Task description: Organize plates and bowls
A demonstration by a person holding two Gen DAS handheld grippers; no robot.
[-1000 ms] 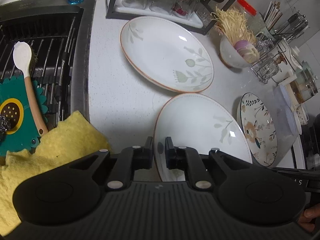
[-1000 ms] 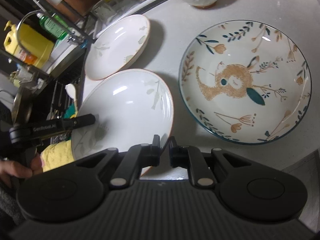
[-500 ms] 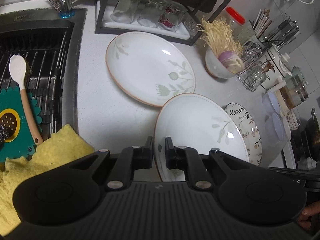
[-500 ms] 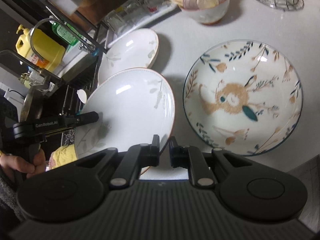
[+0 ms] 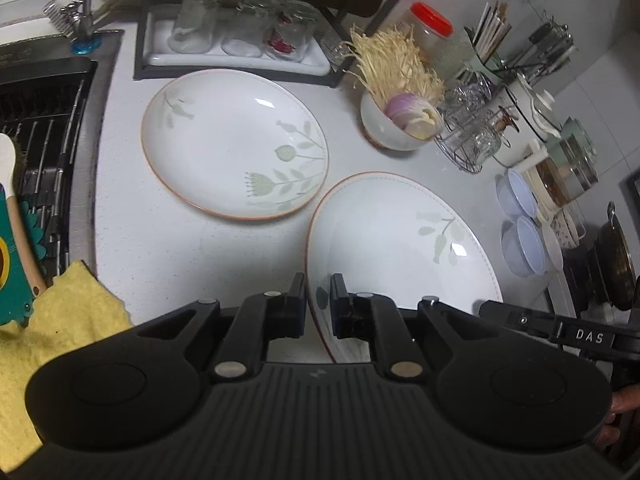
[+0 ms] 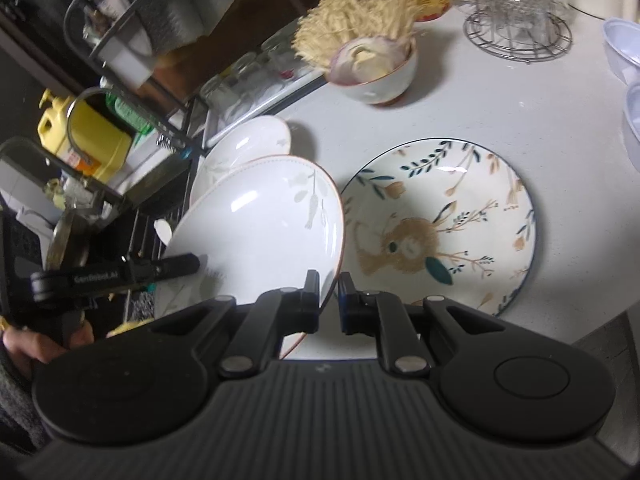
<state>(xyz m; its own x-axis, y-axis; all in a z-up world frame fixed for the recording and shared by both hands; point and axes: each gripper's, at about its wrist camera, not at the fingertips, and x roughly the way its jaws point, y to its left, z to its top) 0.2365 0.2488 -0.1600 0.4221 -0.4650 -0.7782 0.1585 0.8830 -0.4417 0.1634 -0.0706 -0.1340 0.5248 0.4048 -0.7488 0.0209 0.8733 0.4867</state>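
**Glossy leaf-print plate pinched at both edges, up off the counter**

Both tools clamped on one round plate (image 5: pixel 404 248), smooth glazed white ceramic with pale green leaf sprigs and a thin terracotta-coloured rim. Left gripper (image 5: pixel 318 306) biting the plate's 6 o'clock edge as seen from the left wrist, black matte jaws squeezed tight with the rim sandwiched between. Right gripper (image 6: pixel 329 304) doing the same on the opposite edge, rim slotted between its blocky pads. Plate tilted, clear of the speckled white countertop (image 5: pixel 160 248).

At 11 o'clock from the held plate in the left view: a matching plate (image 5: pixel 236 144), same shallow oval look, lying flat, just beside it. At 3 o'clock from the held plate in the right view: a deeper patterned dish (image 6: pixel 440 228), dark blue rim line, tan animal figure and teal leaves painted inside, flat on the counter.

Further back, around 12: a small rounded bowl (image 5: pixel 390 132) stuffed with stringy pale mushrooms and sliced onion. Fuzzy yellow cloth (image 5: pixel 60 320) at 9 o'clock, next to the dark ribbed sink rack (image 5: pixel 44 136).
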